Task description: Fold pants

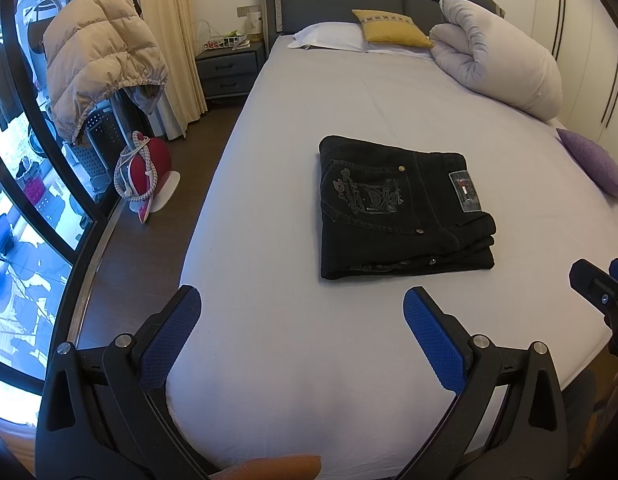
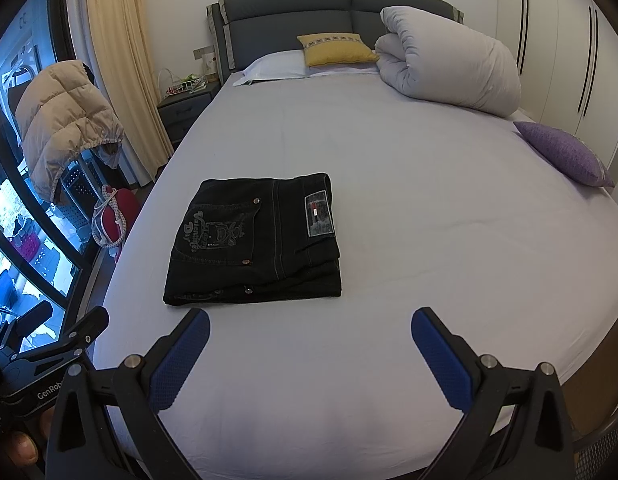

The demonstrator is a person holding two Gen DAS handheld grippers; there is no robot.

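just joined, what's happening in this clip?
A person holds a gripper in each hand over a bed. The black pants lie folded into a compact stack on the sheet, back pocket up. The left gripper and right gripper both hang open, short of the pants and touching nothing. The fold looks done.

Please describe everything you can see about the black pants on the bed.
The black pants look like dark denim, folded into a compact, roughly square stack of several layers. A back pocket with pale embroidery and metal rivets faces up, beside a rectangular brand patch near the waistband. They lie flat on the light sheet of the bed, nothing else touching them. Both grippers are apart from them.
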